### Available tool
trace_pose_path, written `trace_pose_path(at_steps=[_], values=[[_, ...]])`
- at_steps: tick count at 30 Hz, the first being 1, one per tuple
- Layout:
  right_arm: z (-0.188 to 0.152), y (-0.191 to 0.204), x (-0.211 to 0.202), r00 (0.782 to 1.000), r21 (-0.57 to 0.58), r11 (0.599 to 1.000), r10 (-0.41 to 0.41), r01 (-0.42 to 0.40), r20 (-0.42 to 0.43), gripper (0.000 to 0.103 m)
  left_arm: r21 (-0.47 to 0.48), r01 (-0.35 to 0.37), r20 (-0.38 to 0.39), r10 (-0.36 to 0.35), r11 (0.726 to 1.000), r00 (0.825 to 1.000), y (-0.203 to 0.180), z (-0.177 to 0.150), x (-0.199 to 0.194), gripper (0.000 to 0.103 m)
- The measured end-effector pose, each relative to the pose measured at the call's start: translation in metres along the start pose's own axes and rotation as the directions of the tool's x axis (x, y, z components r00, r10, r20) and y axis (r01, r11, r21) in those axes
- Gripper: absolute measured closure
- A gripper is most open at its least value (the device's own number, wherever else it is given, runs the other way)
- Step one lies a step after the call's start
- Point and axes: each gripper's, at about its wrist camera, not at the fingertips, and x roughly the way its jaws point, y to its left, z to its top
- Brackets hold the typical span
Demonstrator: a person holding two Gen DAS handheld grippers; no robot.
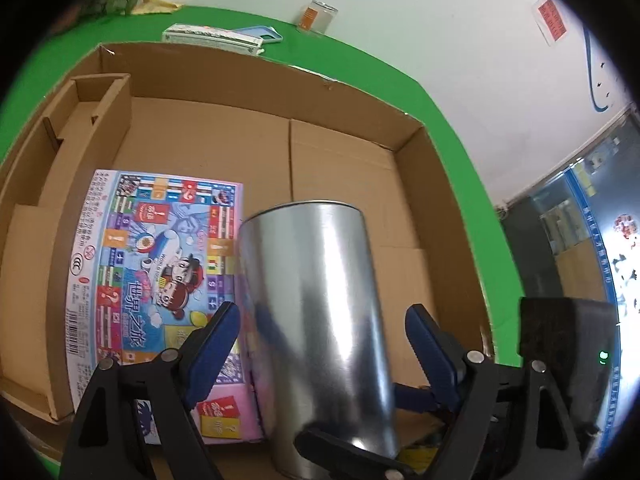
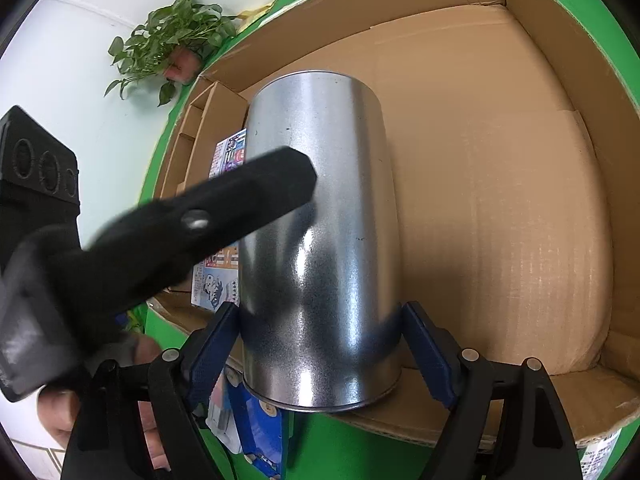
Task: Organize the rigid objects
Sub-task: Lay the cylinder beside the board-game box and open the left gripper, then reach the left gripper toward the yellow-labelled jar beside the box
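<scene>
A shiny metal tin can (image 1: 320, 300) (image 2: 320, 220) hangs tilted over the open cardboard box (image 1: 260, 80) (image 2: 560, 60), held by both grippers. My left gripper (image 1: 322, 312) has the can's body between its blue pads; in the right wrist view one of its black fingers (image 2: 260, 196) lies pressed across the can's side. My right gripper (image 2: 320, 308) is shut on the can near its rimmed end, and its fingers (image 1: 352, 452) show low in the left wrist view. A colourful board game box (image 1: 160, 260) (image 2: 230, 152) lies flat inside the cardboard box, left of the can.
A cardboard insert (image 1: 100, 120) fills the box's left side; bare box floor (image 2: 500, 200) lies right of the can. On the green table (image 1: 460, 160) behind stand a glass jar (image 1: 318, 16), a white carton (image 1: 212, 38) and a potted plant (image 2: 176, 40). A hand (image 2: 60, 420) grips the left tool.
</scene>
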Motion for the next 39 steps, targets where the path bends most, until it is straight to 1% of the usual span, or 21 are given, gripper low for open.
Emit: trace_pose_path(at_steps=[2,5,9,10,13,14,16,19,21,23,26,29,30,31,32,33,35,36,37,38,39], values=[[0.001,0.000,0.001,1.000,0.011,1.000,-0.004,0.004,-0.002,0.022,0.026,-0.034,0.022,0.034,0.999,0.999,0.001,-0.003,-0.007,0.018],[0.003,0.001,0.003,1.000,0.031,0.999,-0.011,0.010,0.008,0.020,0.014,-0.028,0.060,0.027,1.000,0.998,0.006,-0.009,-0.023,0.018],[0.000,0.013,0.000,0.999,0.007,1.000,0.007,-0.007,0.041,0.004,0.047,-0.087,0.152,0.078,0.995,0.985,0.000,-0.026,-0.058,0.018],[-0.002,0.020,-0.003,0.998,-0.016,1.000,0.001,-0.001,0.055,0.002,0.052,-0.097,0.168,0.087,0.994,0.982,-0.003,-0.031,-0.065,0.018],[-0.013,0.039,-0.015,0.994,-0.082,0.995,-0.040,0.048,0.098,0.002,0.068,-0.136,0.225,0.118,0.988,0.967,-0.010,-0.050,-0.088,0.018],[-0.022,0.046,-0.023,0.987,-0.103,0.990,-0.083,0.098,0.139,0.002,0.074,-0.153,0.256,0.130,0.985,0.958,-0.013,-0.059,-0.098,0.018],[-0.040,0.054,-0.044,0.956,-0.132,0.972,-0.157,0.193,0.247,0.001,0.100,-0.180,0.324,0.139,0.978,0.936,-0.022,-0.077,-0.115,0.018],[-0.079,0.072,-0.073,0.869,-0.144,0.929,-0.253,0.341,0.425,0.001,0.144,-0.228,0.438,0.145,0.963,0.887,-0.036,-0.107,-0.141,0.016],[-0.108,0.081,-0.086,0.798,-0.139,0.891,-0.306,0.432,0.519,0.001,0.157,-0.243,0.471,0.144,0.957,0.870,-0.040,-0.121,-0.147,0.012],[-0.133,0.082,-0.096,0.756,-0.113,0.880,-0.324,0.462,0.568,0.001,0.162,-0.265,0.495,0.154,0.950,0.855,-0.044,-0.136,-0.152,0.012],[-0.159,0.074,-0.107,0.726,-0.077,0.879,-0.337,0.471,0.600,0.001,0.155,-0.297,0.512,0.181,0.942,0.839,-0.046,-0.152,-0.149,0.012],[-0.186,0.058,-0.117,0.710,-0.076,0.871,-0.341,0.485,0.617,0.001,0.158,-0.325,0.520,0.201,0.933,0.830,-0.048,-0.174,-0.148,0.013],[-0.193,0.055,-0.116,0.709,-0.080,0.869,-0.342,0.488,0.617,0.008,0.157,-0.331,0.513,0.209,0.931,0.833,-0.048,-0.181,-0.145,0.018],[-0.200,0.050,-0.116,0.715,-0.091,0.866,-0.341,0.491,0.610,0.032,0.160,-0.323,0.501,0.206,0.933,0.841,-0.047,-0.184,-0.143,0.057],[-0.204,0.047,-0.114,0.723,-0.103,0.860,-0.348,0.499,0.596,0.046,0.174,-0.303,0.471,0.191,0.937,0.861,-0.048,-0.189,-0.139,0.102],[-0.210,0.041,-0.113,0.726,-0.107,0.853,-0.361,0.511,0.585,0.062,0.179,-0.302,0.437,0.199,0.936,0.877,-0.047,-0.190,-0.134,0.097],[-0.220,0.035,-0.112,0.733,-0.113,0.857,-0.353,0.503,0.582,0.060,0.163,-0.344,0.443,0.243,0.925,0.863,-0.049,-0.198,-0.132,0.097],[-0.221,0.032,-0.112,0.737,-0.118,0.862,-0.342,0.493,0.583,0.049,0.162,-0.338,0.450,0.235,0.927,0.862,-0.049,-0.201,-0.134,0.097],[-0.223,0.029,-0.114,0.743,-0.126,0.869,-0.323,0.478,0.586,0.019,0.162,-0.315,0.454,0.213,0.935,0.865,-0.049,-0.203,-0.137,0.088],[-0.226,0.028,-0.117,0.742,-0.129,0.877,-0.302,0.462,0.599,0.003,0.162,-0.318,0.454,0.215,0.934,0.865,-0.050,-0.204,-0.138,0.052],[-0.230,0.027,-0.120,0.731,-0.130,0.882,-0.283,0.453,0.620,0.000,0.160,-0.328,0.454,0.225,0.931,0.862,-0.050,-0.206,-0.138,0.026]])
